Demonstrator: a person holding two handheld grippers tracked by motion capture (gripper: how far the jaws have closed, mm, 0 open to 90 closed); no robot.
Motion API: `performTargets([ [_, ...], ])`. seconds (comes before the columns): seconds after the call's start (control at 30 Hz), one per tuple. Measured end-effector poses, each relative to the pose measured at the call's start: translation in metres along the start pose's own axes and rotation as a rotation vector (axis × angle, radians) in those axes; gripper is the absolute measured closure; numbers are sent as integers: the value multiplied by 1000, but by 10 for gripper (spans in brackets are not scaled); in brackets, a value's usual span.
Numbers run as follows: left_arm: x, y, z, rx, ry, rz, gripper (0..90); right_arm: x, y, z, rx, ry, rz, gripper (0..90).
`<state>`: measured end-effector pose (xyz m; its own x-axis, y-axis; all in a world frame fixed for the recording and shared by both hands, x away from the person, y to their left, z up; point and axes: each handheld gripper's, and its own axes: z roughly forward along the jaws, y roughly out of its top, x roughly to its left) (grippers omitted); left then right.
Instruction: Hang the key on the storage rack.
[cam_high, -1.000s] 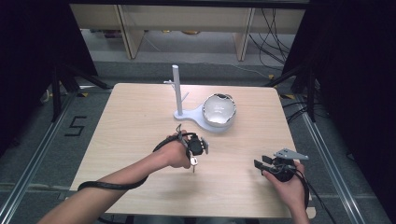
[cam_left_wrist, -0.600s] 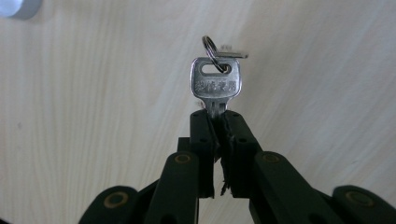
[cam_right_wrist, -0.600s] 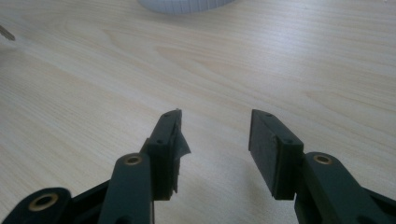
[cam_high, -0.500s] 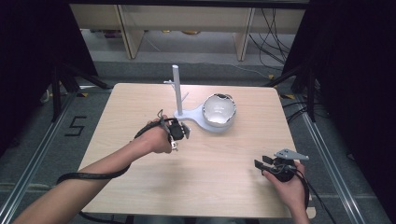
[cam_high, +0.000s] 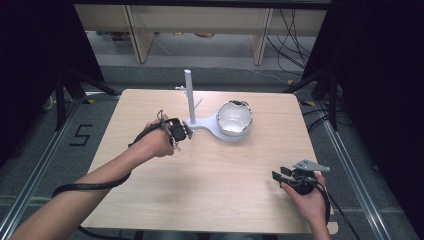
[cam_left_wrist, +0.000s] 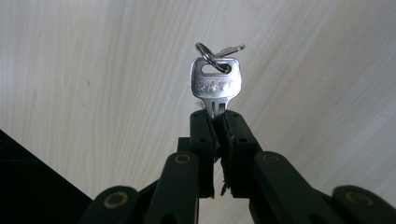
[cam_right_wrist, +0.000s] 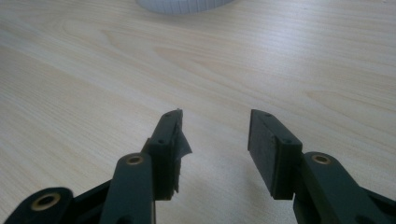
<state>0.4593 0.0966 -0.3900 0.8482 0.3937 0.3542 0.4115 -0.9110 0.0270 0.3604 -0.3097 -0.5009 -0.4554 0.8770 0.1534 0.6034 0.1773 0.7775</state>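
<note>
Left gripper pinches a key by its blade, just beside the stand at the table's middle; right gripper gapes empty near the right edge. That thin hold could let the key twist or drop. Its teeth are hidden between the jaws.

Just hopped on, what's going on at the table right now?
A person works two hand-held claws over a wooden table. The left claw is shut on a silver key by its blade, with a key ring at its head, and sits close to the white stand whose base holds a shiny bowl. The right claw is open and holds nothing, low over the near right part of the table.
</note>
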Motion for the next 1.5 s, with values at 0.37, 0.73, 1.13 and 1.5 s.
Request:
performTargets([
  [0.37,19,-5,-10,-45,98,-47,836,-2,0,0,-17,-6,-34,562],
  [0.73,41,-15,-16,-76,193,-106,835,-2,0,0,-12,-2,-23,564],
  [1.13,61,-21,-19,-155,259,-173,836,-2,-1,3,-30,-14,-33,565],
  [1.5,68,-16,-33,-205,294,-156,835,1,-1,2,-8,7,6,566],
])
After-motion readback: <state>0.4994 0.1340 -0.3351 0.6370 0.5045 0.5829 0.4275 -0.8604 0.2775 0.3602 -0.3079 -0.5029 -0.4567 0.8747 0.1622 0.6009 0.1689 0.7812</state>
